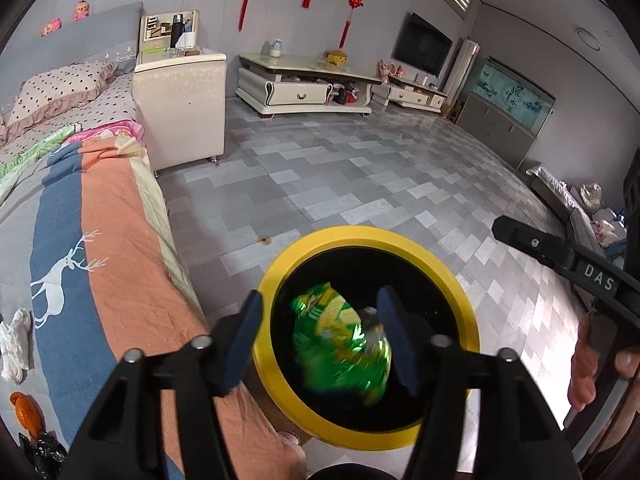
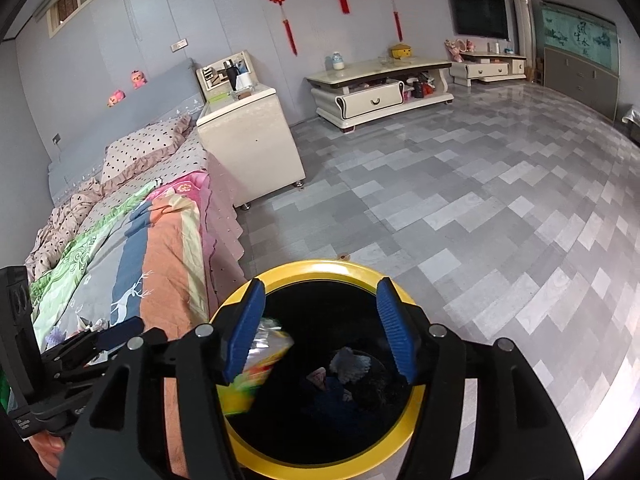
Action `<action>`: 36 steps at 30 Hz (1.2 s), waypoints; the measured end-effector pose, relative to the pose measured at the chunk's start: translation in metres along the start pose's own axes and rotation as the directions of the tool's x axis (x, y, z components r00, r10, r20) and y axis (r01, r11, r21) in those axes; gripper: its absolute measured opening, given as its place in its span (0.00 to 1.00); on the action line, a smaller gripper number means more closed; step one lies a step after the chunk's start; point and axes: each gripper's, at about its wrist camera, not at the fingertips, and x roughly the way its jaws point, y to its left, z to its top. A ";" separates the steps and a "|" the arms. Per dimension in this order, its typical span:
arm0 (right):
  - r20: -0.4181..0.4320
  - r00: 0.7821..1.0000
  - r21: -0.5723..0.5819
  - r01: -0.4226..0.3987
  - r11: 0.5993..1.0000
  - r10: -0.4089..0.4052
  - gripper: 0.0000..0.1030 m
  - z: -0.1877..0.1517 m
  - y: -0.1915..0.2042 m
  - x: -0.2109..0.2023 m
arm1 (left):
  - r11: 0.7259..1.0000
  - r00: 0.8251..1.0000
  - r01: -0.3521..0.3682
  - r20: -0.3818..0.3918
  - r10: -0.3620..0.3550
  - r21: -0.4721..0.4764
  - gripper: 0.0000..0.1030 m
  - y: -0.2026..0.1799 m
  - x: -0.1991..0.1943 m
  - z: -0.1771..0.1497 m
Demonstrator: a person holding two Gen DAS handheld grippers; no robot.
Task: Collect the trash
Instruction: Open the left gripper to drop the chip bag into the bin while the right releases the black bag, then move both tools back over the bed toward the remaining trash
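A round bin with a yellow rim [image 1: 360, 234] stands on the floor beside the bed. My left gripper [image 1: 320, 294] hangs open over its mouth. A blurred green snack bag [image 1: 340, 344] is loose between and below its fingers, inside the dark opening. My right gripper [image 2: 320, 284] is open above the same bin's rim [image 2: 320, 270]. A blurred yellow, green and silver wrapper [image 2: 256, 364] is by its left finger, and I cannot tell whether they touch. Grey scraps [image 2: 348, 360] lie at the bottom of the bin. One finger [image 1: 520, 236] of the right gripper shows at the right of the left wrist view.
A bed with a striped quilt [image 1: 100, 240] runs along the left, close to the bin. White crumpled paper [image 1: 16, 340], an orange object [image 1: 26, 408] and a black bag [image 1: 40, 452] lie on it. A cream bedside cabinet [image 1: 180, 108] and TV stand [image 1: 304, 88] stand beyond the tiled floor [image 1: 360, 180].
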 end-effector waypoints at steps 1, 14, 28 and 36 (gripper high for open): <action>0.001 1.000 0.003 0.001 1.000 -0.001 0.54 -0.001 -0.001 -0.001 | 1.000 1.000 0.000 0.001 0.000 0.000 0.57 -0.001 -0.001 0.000; 0.016 1.000 -0.013 -0.019 1.000 0.019 0.56 -0.005 0.012 -0.016 | 0.998 0.997 -0.066 0.048 0.067 -0.021 0.68 0.024 -0.028 -0.007; 0.028 0.995 -0.106 -0.090 0.990 0.094 0.68 -0.010 0.079 -0.020 | 0.971 0.971 -0.206 0.100 0.218 -0.120 0.78 0.108 -0.092 -0.021; 0.010 0.988 -0.165 -0.149 0.975 0.153 0.71 -0.013 0.141 -0.012 | 0.936 0.944 -0.288 0.106 0.314 -0.204 0.78 0.168 -0.131 -0.037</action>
